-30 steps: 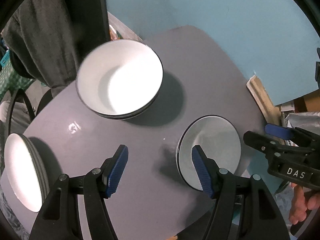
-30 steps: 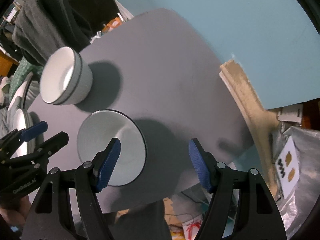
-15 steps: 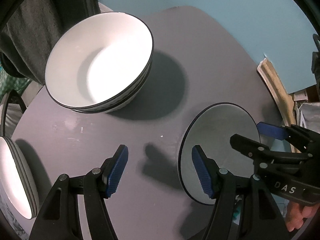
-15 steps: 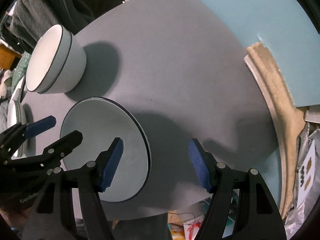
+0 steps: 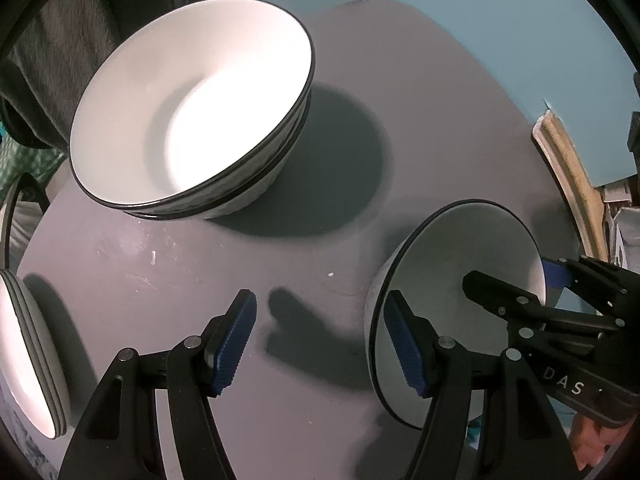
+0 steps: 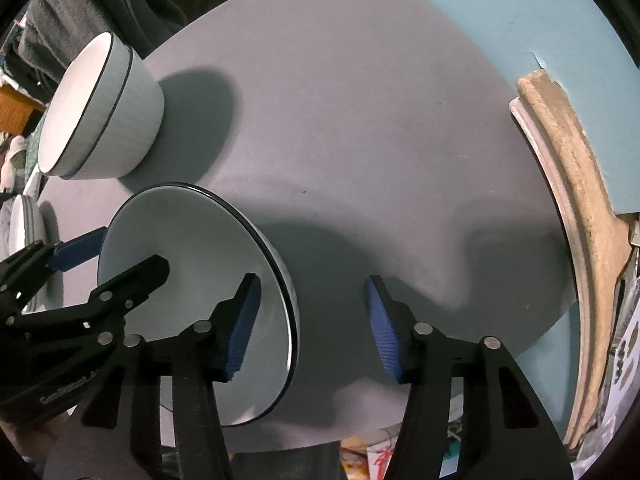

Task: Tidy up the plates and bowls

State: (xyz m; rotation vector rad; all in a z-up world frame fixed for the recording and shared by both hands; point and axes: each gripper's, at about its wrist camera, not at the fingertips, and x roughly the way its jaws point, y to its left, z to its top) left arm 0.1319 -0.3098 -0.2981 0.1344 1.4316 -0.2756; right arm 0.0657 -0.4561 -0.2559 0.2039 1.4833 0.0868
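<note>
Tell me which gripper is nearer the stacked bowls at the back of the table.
Left. The left gripper sits in front of the stacked bowls; the right gripper straddles the single bowl's far rim.

The stacked bowls (image 5: 192,108) look like glazed ceramic, white, smooth and glossy inside, with a fine ribbed outer wall (image 6: 132,120). The single bowl (image 6: 192,264) has the same glossy glaze and a thin dark rim. The table (image 5: 420,100) is matt grey, lightly scuffed. The gripper pads (image 5: 236,344) are blue ribbed rubber on matt black plastic arms.
</note>
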